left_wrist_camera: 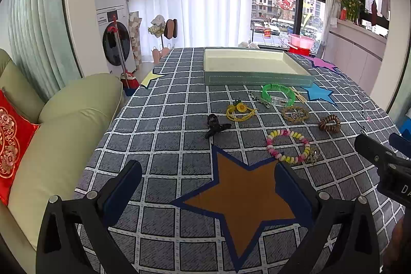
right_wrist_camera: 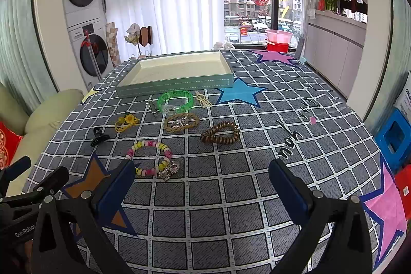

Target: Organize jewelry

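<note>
Several pieces of jewelry lie loose on the checked tablecloth: a green bangle, a pink and yellow bead bracelet, a brown spiral hair tie, a braided rope bracelet, a yellow sunflower cord and a black claw clip. An empty shallow tray stands behind them. My left gripper is open above the orange star. My right gripper is open and empty near the bead bracelet.
A sofa with a red cushion stands at the table's left edge. Paper stars lie flat on the cloth. A blue stool stands to the right. The right gripper shows in the left wrist view.
</note>
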`<action>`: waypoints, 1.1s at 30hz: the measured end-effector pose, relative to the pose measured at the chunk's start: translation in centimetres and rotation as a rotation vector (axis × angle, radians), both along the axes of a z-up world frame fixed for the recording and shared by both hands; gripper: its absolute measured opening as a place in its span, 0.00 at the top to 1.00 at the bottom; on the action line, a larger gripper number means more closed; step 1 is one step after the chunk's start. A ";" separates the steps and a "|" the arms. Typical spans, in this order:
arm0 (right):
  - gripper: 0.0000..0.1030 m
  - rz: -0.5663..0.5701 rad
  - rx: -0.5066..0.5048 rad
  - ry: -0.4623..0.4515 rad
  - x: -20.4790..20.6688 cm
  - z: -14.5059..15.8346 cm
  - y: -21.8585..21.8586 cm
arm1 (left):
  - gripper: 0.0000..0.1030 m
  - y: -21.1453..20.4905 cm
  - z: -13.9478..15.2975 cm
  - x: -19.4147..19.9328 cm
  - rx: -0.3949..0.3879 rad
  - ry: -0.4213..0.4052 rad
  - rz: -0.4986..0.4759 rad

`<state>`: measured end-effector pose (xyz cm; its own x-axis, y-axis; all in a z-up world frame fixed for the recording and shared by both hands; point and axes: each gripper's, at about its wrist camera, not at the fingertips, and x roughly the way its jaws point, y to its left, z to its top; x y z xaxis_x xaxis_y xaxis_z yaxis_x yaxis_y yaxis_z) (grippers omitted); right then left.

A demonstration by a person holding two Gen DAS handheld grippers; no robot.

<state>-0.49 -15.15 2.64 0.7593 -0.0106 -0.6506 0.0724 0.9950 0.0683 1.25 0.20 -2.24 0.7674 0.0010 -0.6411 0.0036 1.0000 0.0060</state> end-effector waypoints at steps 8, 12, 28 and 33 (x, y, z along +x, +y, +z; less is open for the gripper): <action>0.00 0.000 0.002 0.001 0.0 0.0 -0.1 | 0.00 -0.1 -0.1 0.0 0.003 0.002 -0.002; 0.00 0.000 0.001 0.001 0.0 0.0 -0.1 | 0.00 -0.1 -0.1 0.0 0.003 0.001 -0.001; 0.00 0.000 0.007 0.002 -0.1 -0.1 -0.1 | 0.00 -0.1 -0.2 -0.1 0.005 0.003 -0.002; 0.00 0.001 0.009 0.005 -0.1 -0.2 0.0 | 0.00 -0.1 -0.2 -0.1 0.006 0.002 -0.001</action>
